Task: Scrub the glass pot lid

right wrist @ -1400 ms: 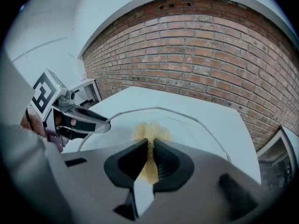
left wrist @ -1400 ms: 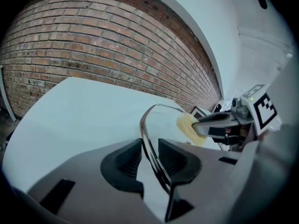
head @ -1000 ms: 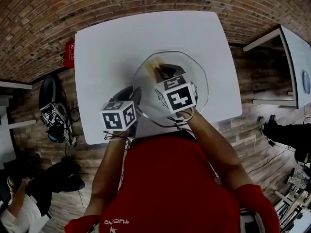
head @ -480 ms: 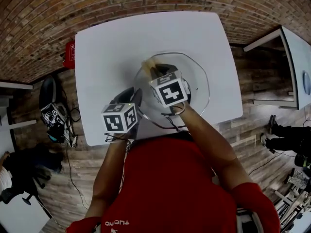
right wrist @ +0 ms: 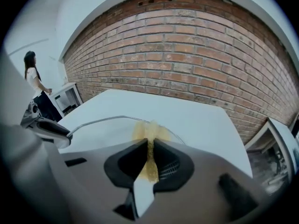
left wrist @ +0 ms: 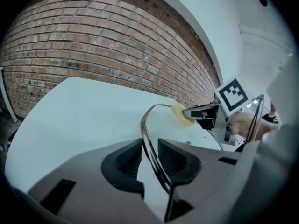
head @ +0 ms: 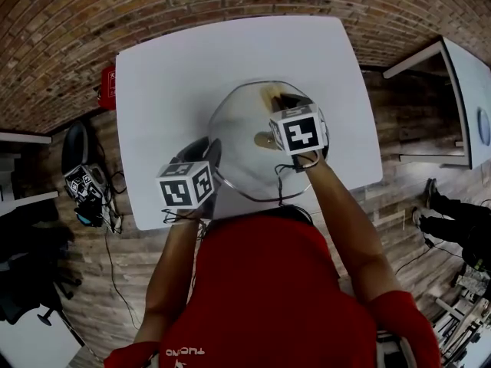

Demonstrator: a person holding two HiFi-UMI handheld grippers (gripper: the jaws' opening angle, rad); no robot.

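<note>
The glass pot lid (head: pixel 245 156) is held tilted over the near half of the white table (head: pixel 176 75). Its near-left rim is clamped between the jaws of the left gripper (left wrist: pixel 149 158). The right gripper (right wrist: pixel 150 158) is clenched on a yellow sponge (right wrist: pixel 149 129) (squashed thin between the pads), which meets the lid's far edge. A brick wall (right wrist: pixel 187 45) stands behind the table, the floor (head: pixel 399 228) is wooden, and a person (right wrist: pixel 35 85) stands well off at the left of the right gripper view.

Glass pot lid (head: pixel 238 148) plus a yellow sponge (head: pixel 268 93)
Clear glass with a thin metal rim, over the white table (head: pixel 169 83); the squashed sponge is pressed against the lid's far edge.
</note>
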